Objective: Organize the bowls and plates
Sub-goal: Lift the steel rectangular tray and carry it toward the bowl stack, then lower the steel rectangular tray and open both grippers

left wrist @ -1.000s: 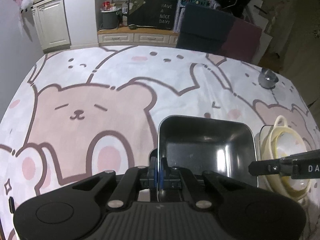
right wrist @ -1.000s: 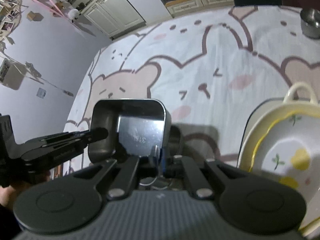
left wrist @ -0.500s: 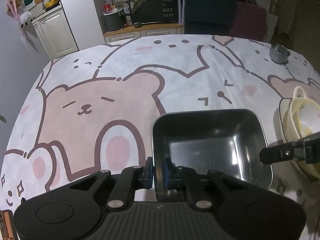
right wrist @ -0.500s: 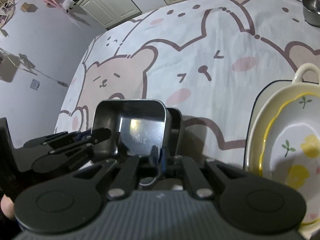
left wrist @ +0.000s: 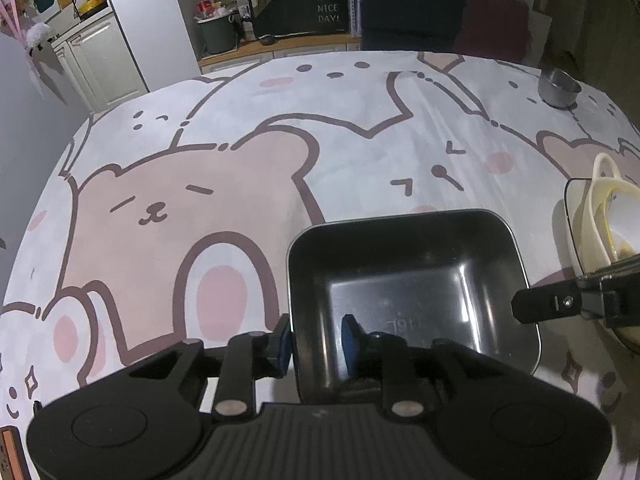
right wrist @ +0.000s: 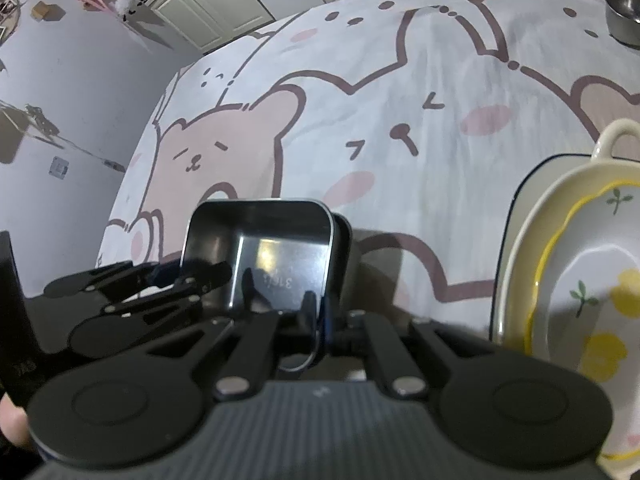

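Square metal tray (left wrist: 408,292): steel, rounded corners, lying on the bear-print tablecloth (left wrist: 240,152) at the near edge. Half a second ago the left gripper (left wrist: 316,344) pinched its left wall; its blue pads now stand apart, one outside the wall, one inside, neither pressing. The right gripper (right wrist: 316,316) is unchanged, tongs clamped on the tray's near wall. The tray itself has stayed put. Stamped on the tray floor: digits reading roughly "316", mirrored in the left wrist view. A dark board beyond the table reads "HAVE A NICE DAY!". To the tray's right, near but apart: stacked cream dishes (right wrist: 580,280), the top one yellow-rimmed with lemon motifs. Small steel bowl (left wrist: 558,88) at the far right edge. Broad bare cloth lies left and beyond.
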`<state>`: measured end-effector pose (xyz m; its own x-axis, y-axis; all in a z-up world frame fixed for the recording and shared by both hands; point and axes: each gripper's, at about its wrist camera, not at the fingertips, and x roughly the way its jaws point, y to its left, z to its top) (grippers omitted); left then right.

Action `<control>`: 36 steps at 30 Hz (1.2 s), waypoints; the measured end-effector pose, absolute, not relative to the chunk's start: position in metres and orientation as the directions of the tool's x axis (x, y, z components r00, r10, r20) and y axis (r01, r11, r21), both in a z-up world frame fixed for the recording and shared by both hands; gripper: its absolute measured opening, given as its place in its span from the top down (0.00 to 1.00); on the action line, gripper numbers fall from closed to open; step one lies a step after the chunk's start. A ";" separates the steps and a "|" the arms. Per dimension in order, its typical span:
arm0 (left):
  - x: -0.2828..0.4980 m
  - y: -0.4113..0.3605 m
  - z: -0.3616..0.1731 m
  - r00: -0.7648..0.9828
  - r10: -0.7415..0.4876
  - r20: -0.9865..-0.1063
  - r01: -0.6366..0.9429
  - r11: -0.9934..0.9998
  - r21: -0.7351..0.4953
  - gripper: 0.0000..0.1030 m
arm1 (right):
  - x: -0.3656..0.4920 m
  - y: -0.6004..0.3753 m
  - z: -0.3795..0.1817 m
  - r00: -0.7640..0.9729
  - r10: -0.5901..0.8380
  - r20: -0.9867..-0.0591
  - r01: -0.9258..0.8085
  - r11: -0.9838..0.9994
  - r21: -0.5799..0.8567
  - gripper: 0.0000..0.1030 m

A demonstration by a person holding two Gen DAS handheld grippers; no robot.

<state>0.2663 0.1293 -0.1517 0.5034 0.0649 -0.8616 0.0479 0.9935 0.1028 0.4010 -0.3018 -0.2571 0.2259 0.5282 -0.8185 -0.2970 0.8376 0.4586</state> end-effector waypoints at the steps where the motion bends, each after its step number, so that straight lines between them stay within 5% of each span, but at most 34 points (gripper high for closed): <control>1: 0.267 0.129 -0.152 0.501 0.059 -0.864 0.049 0.994 0.097 0.74 | 0.401 -0.302 -0.257 0.227 0.526 -0.820 -0.297 0.839 0.456 0.95; 22: 0.269 0.142 -0.156 0.486 -0.005 -0.874 0.005 1.000 -0.003 0.71 | 0.394 -0.299 -0.245 0.270 0.497 -0.824 -0.358 0.847 0.394 0.73; 26: 0.264 0.145 -0.150 0.494 -0.025 -0.869 -0.003 1.000 -0.031 0.46 | 0.394 -0.302 -0.242 0.281 0.502 -0.818 -0.367 0.844 0.392 0.62; 36: 0.249 0.153 -0.131 0.531 -0.012 -0.847 -0.046 0.998 -0.043 0.22 | 0.387 -0.301 -0.238 0.326 0.491 -0.808 -0.441 0.835 0.329 0.48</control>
